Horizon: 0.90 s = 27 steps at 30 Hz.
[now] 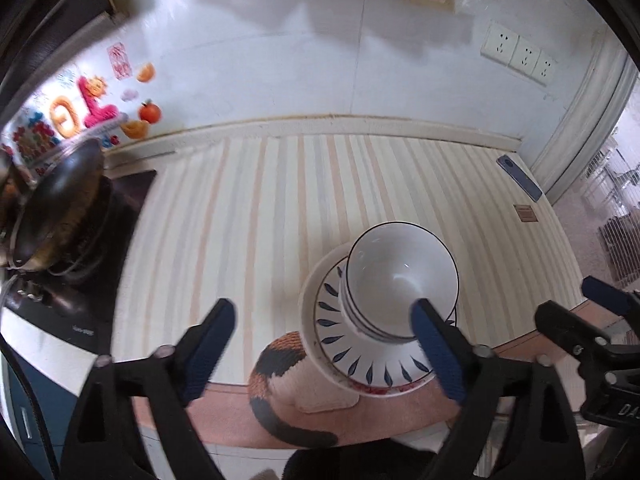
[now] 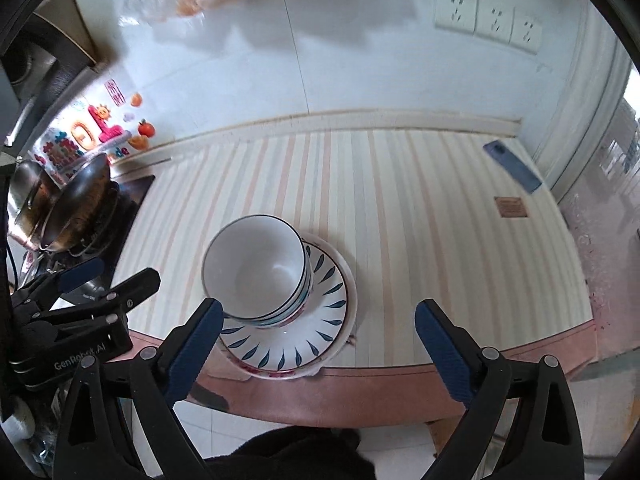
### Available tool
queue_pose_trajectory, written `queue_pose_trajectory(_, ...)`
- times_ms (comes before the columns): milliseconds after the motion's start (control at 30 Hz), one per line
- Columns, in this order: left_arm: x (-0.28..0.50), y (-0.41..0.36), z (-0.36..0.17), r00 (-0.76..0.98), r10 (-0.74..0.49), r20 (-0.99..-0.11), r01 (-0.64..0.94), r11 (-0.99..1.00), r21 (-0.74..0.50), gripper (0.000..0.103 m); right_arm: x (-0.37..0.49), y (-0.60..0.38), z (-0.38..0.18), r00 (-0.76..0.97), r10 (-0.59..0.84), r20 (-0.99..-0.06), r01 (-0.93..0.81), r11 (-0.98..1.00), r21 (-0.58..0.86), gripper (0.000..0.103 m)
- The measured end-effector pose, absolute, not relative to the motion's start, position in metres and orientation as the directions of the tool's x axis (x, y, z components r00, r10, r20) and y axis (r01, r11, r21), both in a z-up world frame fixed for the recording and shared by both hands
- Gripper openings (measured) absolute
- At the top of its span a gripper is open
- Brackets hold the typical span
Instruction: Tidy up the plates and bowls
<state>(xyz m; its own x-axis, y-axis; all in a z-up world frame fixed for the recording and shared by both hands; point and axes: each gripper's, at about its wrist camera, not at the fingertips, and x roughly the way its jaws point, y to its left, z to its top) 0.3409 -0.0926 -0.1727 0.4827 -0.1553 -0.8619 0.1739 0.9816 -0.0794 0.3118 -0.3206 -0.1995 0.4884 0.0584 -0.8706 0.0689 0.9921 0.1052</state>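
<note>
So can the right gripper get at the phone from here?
Probably yes: the right gripper is open and empty, and only bare striped mat lies toward the phone; the bowls sit off left.

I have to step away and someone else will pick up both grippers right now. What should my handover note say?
Left gripper: open, empty, held back from the stack.
Right gripper: open, empty, also held back.
Bowls: nested, standing on the leaf-pattern plate, which lies on further plates near the front edge of the striped table.
Done: plates and bowls appear gathered into one stack.
Left: I see no loose dishes; check outside the views, and perhaps push the stack back from the edge.
</note>
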Motion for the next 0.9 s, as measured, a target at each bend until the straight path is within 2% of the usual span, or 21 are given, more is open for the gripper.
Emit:
queue_pose_trajectory(367,0.259,-0.073,-0.096,0.653,-0.094,-0.752,0.109,0.994,-0.029,0.098,0.235,-0.313,-0.142,0.572,0.071,-0.817,0.033,0.993,0.109,0.099)
queue_pose_trajectory(900,0.119,-0.051,-0.026,0.754,-0.033,-0.656,0.035,0.999,-0.01,0.098,0.076,-0.29,-0.054,0.682,0.042,-0.73,0.027,0.996,0.083,0.1)
